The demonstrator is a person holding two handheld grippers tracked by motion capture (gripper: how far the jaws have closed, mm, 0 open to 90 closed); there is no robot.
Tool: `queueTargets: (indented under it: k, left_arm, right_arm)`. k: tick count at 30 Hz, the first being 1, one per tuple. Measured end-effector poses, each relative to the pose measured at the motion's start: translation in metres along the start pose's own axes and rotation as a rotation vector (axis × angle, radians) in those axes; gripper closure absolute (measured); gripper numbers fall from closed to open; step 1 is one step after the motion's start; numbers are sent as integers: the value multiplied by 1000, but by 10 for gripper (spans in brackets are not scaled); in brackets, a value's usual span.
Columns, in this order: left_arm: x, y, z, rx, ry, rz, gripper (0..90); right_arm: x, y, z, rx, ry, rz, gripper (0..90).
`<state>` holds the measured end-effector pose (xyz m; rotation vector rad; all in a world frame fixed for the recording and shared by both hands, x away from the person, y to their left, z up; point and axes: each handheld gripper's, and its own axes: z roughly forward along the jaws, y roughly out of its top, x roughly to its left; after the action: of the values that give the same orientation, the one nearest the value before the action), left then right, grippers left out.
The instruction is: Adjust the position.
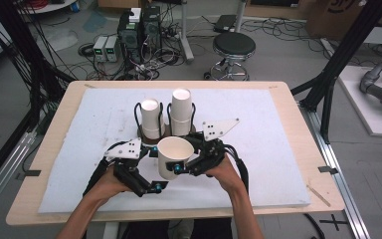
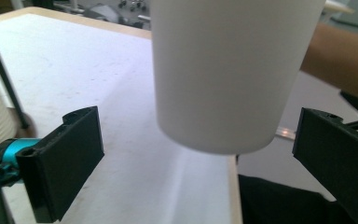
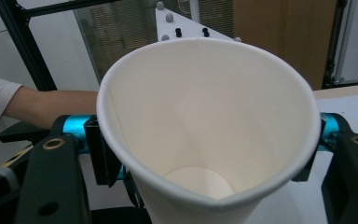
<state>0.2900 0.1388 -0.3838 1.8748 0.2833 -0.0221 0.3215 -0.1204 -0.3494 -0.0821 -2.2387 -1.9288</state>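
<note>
Right hand-held gripper [image 1: 181,168] clamped on the single paper cup [image 1: 173,155], mouth up, squeezed a little out of round, held above the near middle of the white surface [image 1: 79,149]. Left hand-held gripper [image 1: 154,186] spread wide, jaws standing clear on either side of the cup's lower body [image 2: 223,74], no contact. Just beyond, two stacks of cups [image 1: 166,117] upright in a wire rack [image 1: 139,119], side by side at the centre. Farther off, a round stool [image 1: 234,50] on the floor.
</note>
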Motion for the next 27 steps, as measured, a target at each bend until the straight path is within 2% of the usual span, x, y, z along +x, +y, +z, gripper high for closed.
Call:
queueTargets:
  k: [12, 15, 27]
  left_arm:
    - [3, 1, -11, 43, 67, -6, 17]
    - [3, 1, -14, 71, 77, 16, 17]
    - [7, -5, -30, 67, 131, 1, 17]
  right_arm:
    - [1, 3, -9, 20, -42, -17, 299]
    - [2, 4, -12, 29, -59, -19, 300]
    - [3, 5, -28, 38, -116, -21, 301]
